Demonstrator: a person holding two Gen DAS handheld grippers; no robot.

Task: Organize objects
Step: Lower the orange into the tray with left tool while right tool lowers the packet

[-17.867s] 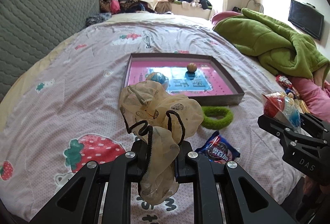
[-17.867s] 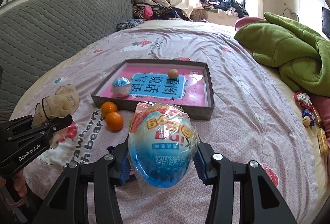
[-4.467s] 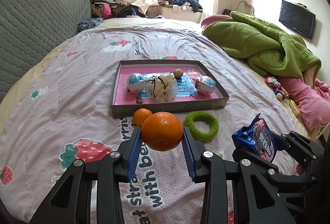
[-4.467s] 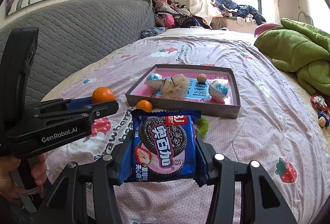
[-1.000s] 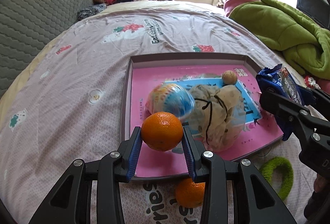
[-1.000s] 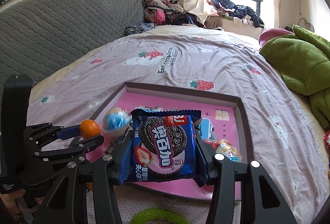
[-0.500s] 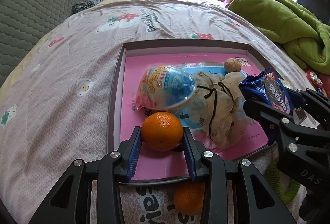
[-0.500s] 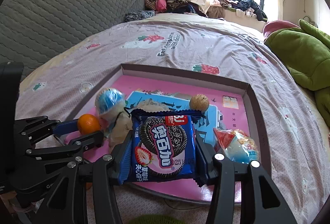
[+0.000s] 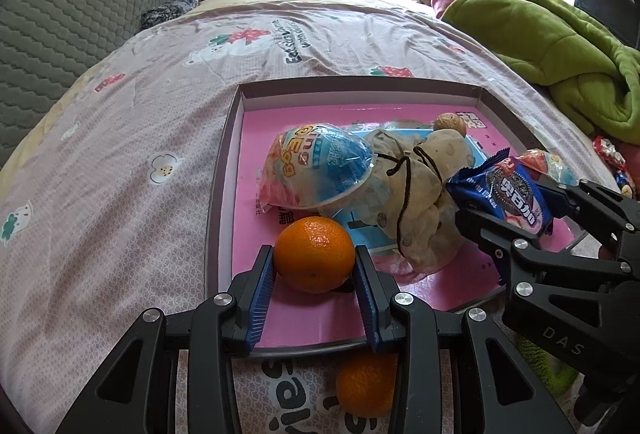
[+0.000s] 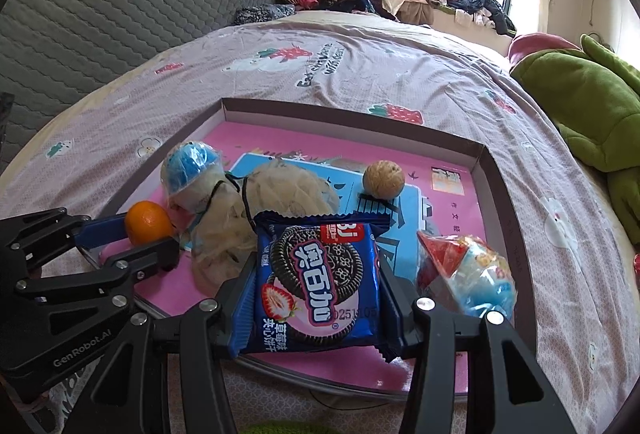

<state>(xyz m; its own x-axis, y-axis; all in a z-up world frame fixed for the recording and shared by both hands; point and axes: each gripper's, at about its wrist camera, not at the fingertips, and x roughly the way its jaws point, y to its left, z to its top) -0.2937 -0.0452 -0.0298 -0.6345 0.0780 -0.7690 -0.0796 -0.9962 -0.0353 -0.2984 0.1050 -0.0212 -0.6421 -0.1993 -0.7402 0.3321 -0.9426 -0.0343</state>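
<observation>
Left gripper (image 9: pixel 315 270) pinches the orange (image 9: pixel 314 254) low over the tray (image 9: pixel 224 170); right gripper (image 10: pixel 316 298) clamps the cookie packet (image 10: pixel 318 282) above its near edge. Release now, and the orange may roll into the wrapped toy (image 9: pixel 316 164).

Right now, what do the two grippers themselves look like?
Both are matte black plastic frames with silver screw heads and ribbed blue pads inside the fingers. The left gripper reads "GenRobot.AI" in white on its side; the right gripper shows "DAS" on its body. No cables or sleeves are visible.
</observation>
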